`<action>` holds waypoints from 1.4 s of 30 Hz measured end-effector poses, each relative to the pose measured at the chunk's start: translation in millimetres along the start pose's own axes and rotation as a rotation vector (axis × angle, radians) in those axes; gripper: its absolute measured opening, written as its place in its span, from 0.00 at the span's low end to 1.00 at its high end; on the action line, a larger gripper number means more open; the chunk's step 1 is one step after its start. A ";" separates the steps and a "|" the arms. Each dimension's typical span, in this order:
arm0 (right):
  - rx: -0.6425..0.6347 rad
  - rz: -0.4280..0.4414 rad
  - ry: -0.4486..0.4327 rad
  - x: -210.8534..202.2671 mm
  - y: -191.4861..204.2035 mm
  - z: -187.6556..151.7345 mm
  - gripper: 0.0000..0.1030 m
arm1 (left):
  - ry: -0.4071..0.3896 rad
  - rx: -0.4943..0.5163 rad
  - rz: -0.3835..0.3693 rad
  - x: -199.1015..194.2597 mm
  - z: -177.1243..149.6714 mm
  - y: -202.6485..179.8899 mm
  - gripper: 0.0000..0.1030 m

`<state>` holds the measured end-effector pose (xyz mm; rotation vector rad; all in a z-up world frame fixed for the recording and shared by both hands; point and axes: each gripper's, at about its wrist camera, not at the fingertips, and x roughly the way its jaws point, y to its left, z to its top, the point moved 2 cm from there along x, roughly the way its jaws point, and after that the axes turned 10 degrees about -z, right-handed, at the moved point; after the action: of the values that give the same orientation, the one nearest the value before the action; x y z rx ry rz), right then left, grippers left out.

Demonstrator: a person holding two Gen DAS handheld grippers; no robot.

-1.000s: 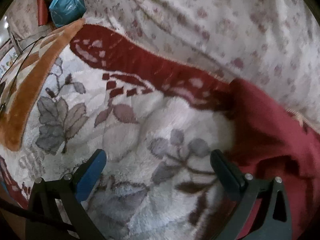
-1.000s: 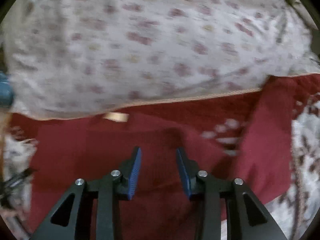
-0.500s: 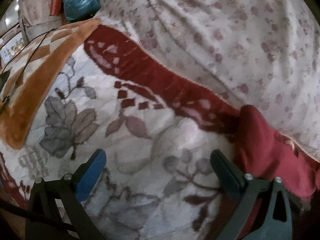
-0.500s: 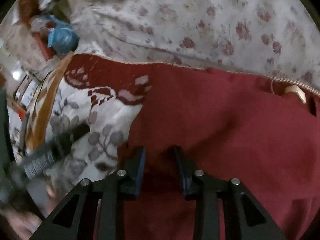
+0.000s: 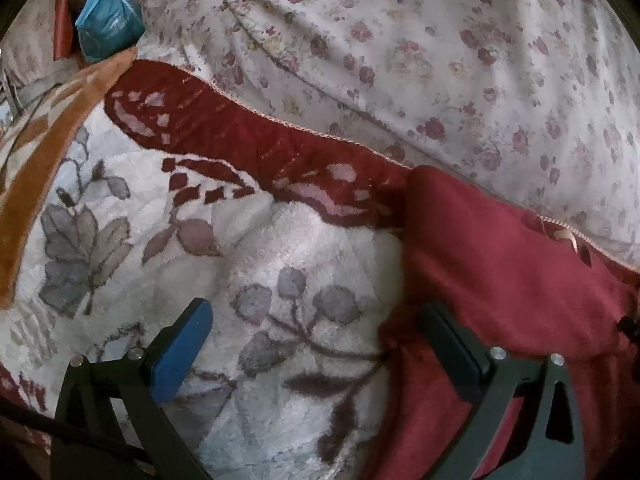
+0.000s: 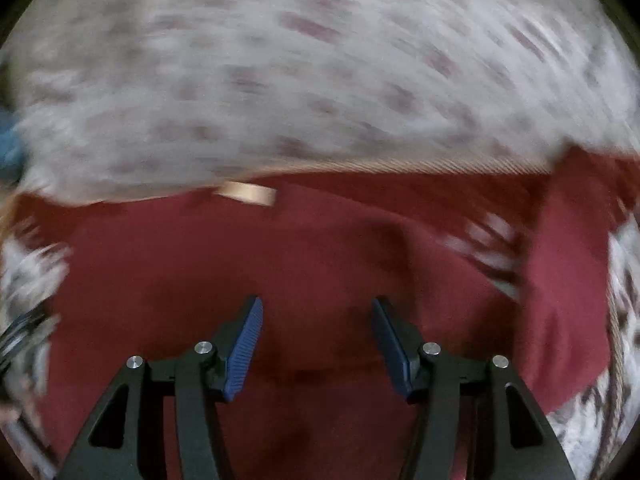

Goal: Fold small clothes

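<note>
A dark red small garment [image 5: 500,276] lies on a plush floral blanket [image 5: 248,264] at the right of the left wrist view; a tan neck label [image 5: 566,236] shows near its top edge. My left gripper [image 5: 316,332] is open and empty, its right finger at the garment's left edge. In the right wrist view, which is motion-blurred, the same red garment [image 6: 248,256] fills the lower half, with its label [image 6: 246,194] above. My right gripper [image 6: 316,332] is open above the cloth, holding nothing.
A white sheet with small red flowers [image 5: 460,60] covers the far side. A blue plastic bag [image 5: 108,26] sits at the far left, beside an orange blanket border [image 5: 44,148].
My right gripper has opened from nearly shut and swung back over the garment. The left view has shifted slightly, and the garment's left edge now lies folded and flatter.
</note>
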<state>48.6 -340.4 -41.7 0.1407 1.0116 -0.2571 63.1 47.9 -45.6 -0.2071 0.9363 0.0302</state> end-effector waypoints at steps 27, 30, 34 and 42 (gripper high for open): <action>-0.049 0.016 -0.046 -80.4 -19.3 -65.2 0.68 | -0.049 0.044 -0.046 -33.0 -9.4 -18.2 1.00; -0.042 0.024 -0.058 -84.1 -24.4 -81.3 0.74 | -0.037 0.098 -0.060 -33.1 -13.9 -31.2 1.00; -0.050 0.064 0.016 -69.7 -28.7 -100.7 0.75 | 0.034 0.137 -0.064 -21.3 -24.5 -42.4 1.00; 0.124 0.005 -0.112 -97.0 -98.7 -26.4 0.79 | 0.059 0.205 -0.040 -11.1 -34.1 -52.6 1.00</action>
<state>-49.3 -414.7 27.3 0.2388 0.8843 -0.3200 35.4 -9.4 -47.6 -0.0366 0.9864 -0.1091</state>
